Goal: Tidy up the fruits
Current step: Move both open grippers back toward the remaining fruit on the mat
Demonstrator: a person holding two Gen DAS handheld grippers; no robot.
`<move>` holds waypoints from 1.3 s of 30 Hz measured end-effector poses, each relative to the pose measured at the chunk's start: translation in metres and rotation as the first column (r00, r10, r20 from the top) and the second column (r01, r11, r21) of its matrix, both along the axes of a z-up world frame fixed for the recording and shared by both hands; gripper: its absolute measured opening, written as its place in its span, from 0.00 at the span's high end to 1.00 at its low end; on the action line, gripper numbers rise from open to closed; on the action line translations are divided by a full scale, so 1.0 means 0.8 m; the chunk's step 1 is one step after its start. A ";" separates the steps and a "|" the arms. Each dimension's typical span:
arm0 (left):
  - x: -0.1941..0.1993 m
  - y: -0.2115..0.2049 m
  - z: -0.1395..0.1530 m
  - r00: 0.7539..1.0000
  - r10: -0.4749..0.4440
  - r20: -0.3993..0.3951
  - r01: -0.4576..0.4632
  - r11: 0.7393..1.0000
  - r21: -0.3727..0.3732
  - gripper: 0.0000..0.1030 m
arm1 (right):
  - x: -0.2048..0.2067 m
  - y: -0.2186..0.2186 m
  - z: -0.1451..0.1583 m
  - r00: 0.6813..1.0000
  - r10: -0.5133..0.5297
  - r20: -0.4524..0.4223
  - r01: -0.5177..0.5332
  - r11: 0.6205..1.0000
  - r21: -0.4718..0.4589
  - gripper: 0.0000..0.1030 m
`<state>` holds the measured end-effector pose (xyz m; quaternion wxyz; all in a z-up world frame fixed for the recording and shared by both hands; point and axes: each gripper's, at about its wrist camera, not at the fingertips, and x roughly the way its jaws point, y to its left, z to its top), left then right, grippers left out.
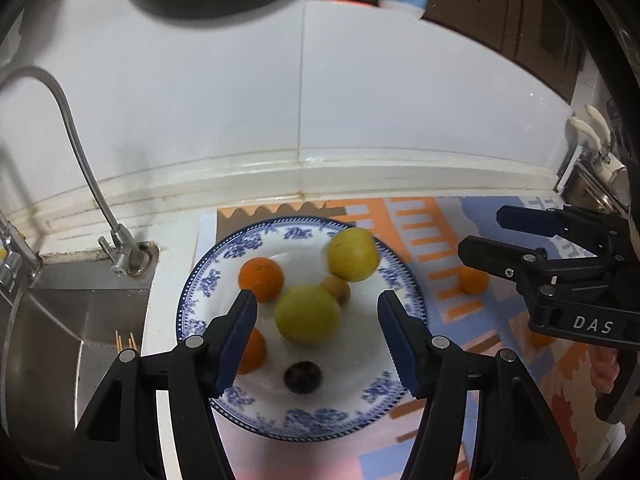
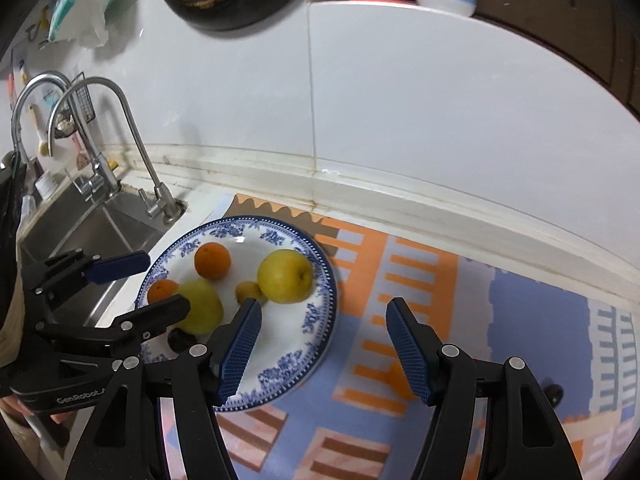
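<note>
Two grippers, left gripper (image 2: pixel 120 284) marked "GenRobot", right gripper (image 1: pixel 486 234) "DAS", fingers spread, empty.

I see a glossy glazed plate (image 1: pixel 200 280), white with blue print, smooth and shiny at its centre. Left of the plate, the sink (image 1: pixel 60 320) and faucet (image 1: pixel 76 148) look like brushed steel, dull grey. Under the plate, the mat (image 2: pixel 440 320) looks matt, patterned in orange and blue. Behind the plate, the wall tiles (image 1: pixel 400 92) are smooth, glossy white. My left gripper (image 1: pixel 316 304) and right gripper (image 2: pixel 322 312) are matt black plastic with textured blue pads (image 2: pixel 240 344). The pears (image 1: pixel 307 314) have smooth, slightly dull skin.
</note>
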<state>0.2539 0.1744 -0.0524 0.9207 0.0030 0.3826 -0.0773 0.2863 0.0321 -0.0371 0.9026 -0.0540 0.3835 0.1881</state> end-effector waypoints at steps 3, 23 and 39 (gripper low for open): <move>-0.012 -0.013 0.013 1.000 0.002 0.027 -0.002 1.000 0.002 0.39 | -0.013 -0.016 0.006 1.000 -0.023 0.014 0.023 1.000 0.014 0.36; -0.073 -0.117 0.072 0.977 -0.131 0.170 0.131 0.991 0.014 0.27 | -0.102 -0.130 0.044 0.978 -0.184 0.095 0.179 0.982 0.058 0.36; -0.091 -0.182 0.047 0.958 -0.243 0.151 0.235 0.970 0.070 0.19 | -0.152 -0.200 0.022 0.951 -0.302 0.067 0.301 0.953 0.032 0.36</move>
